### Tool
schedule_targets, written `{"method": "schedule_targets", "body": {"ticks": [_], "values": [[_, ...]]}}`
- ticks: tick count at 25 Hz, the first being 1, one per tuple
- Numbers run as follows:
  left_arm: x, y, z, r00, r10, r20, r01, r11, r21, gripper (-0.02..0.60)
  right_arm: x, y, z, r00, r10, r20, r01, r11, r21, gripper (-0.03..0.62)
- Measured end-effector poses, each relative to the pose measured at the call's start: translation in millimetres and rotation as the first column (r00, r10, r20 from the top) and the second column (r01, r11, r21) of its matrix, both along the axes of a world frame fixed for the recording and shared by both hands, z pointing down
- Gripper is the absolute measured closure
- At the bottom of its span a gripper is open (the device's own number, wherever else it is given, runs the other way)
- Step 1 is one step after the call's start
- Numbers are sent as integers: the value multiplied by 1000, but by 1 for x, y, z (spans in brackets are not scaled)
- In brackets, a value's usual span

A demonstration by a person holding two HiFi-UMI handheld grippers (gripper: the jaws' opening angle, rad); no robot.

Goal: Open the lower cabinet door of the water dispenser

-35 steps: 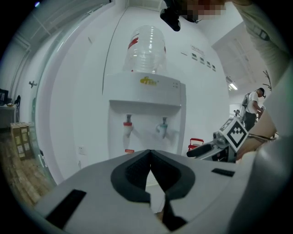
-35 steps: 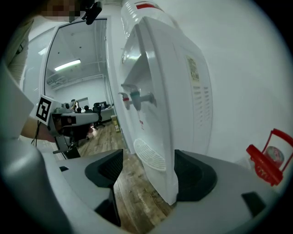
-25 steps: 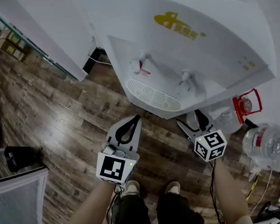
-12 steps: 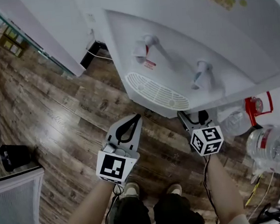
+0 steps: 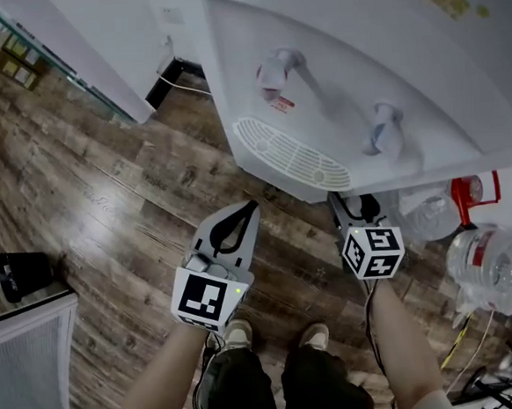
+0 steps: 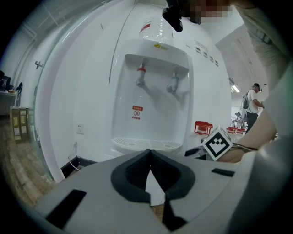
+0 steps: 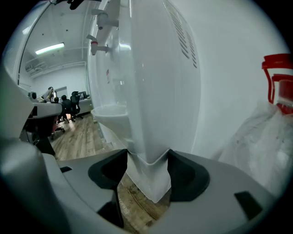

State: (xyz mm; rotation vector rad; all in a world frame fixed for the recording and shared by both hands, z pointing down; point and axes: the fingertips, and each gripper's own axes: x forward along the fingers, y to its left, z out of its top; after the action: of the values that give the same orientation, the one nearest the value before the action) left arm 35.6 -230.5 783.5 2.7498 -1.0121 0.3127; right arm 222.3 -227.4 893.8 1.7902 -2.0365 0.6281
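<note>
Two grippers reach out ahead of us toward the white water dispenser, which stands on the dark wooden floor with its taps and slotted drip tray overhanging the lower body. Our right gripper has gone in beneath the right end of that overhang, its marker cube facing up at us. In the right gripper view its jaws have just been closing, and the upright white edge of the lower cabinet door stands between them. Both dark pads lie against that edge, so we read this gripper as clamped on the door, which looks shut against the cabinet. Our left gripper hangs over the floor, nearer to us than the drip tray and apart from the dispenser. In the left gripper view its jaws meet at the tips with nothing between them. To the right of the dispenser lie a clear water bottle and a red-capped jug. Our shoes show at the near edge.
</note>
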Motion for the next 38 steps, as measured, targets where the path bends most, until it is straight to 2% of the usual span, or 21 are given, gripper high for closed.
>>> {"method": "schedule_targets", "body": {"ticks": [4,9,14,17,21,26,32,38], "values": [[-11,3,0,1000,-30,8,31,999,-26,575,-1,2,-1,999,22,-32,-23,1000,-20,316],[-25,7,2,998,-56,28,58,997,-59,575,-15,18,-1,1000,6,-24,-8,998,-66,327],[-39,13,0,997,-71,37,74,994,-85,575,-49,45,0,995,-98,-20,96,991,-95,353],[-51,17,-2,996,-79,46,83,992,-97,575,-66,59,2,985,-168,-44,162,980,-115,393],[-72,21,-1,993,-101,64,108,987,-122,575,-89,73,2,975,-216,-46,207,966,-156,407],[-104,30,1,987,-129,96,142,979,-148,575,-141,92,2,957,-290,-18,281,937,-206,421],[-152,41,4,979,-159,128,180,968,-172,575,-216,94,4,946,-313,81,323,914,-246,401],[-207,45,3,962,-231,144,255,950,-179,575,-283,83,1,931,-316,181,356,896,-267,388]]}}
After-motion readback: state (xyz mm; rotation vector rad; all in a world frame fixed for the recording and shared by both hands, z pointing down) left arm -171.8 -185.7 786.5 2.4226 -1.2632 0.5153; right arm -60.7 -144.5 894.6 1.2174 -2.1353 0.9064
